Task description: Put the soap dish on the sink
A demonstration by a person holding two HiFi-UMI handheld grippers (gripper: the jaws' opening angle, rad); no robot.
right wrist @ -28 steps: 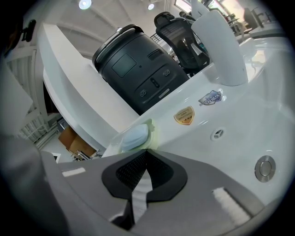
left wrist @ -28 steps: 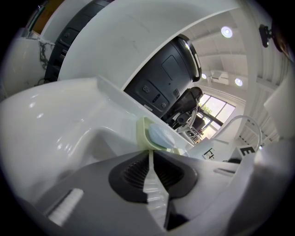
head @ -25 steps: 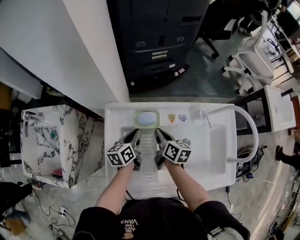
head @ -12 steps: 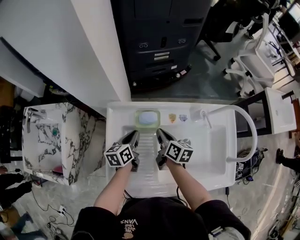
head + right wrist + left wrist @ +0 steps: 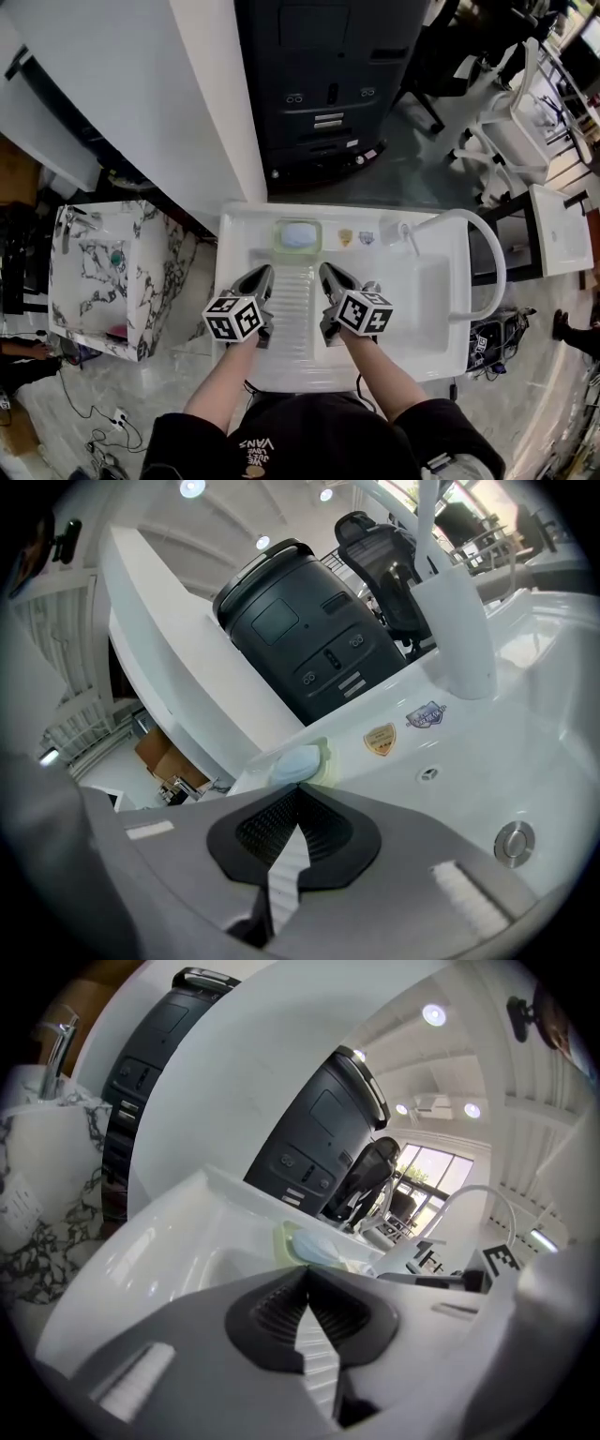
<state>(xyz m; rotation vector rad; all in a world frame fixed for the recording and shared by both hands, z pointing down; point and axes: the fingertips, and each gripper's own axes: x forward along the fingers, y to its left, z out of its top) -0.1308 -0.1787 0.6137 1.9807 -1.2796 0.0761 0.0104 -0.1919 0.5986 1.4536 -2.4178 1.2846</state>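
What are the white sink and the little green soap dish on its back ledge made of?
The sink looks like glossy white ceramic or acrylic: smooth moulded curves with bright reflections. The soap dish seems pale green plastic, slightly translucent at its rim; the look alone cannot settle it.

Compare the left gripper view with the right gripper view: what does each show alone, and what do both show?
Only the left gripper view shows the marble basin with its chrome tap.

Only the right gripper view shows two stickers on the sink's back ledge and a round metal fitting lower down.

Both show the soap dish on the white sink's back ledge and the black machine behind it. The left gripper and right gripper each show shut jaws with nothing between them.
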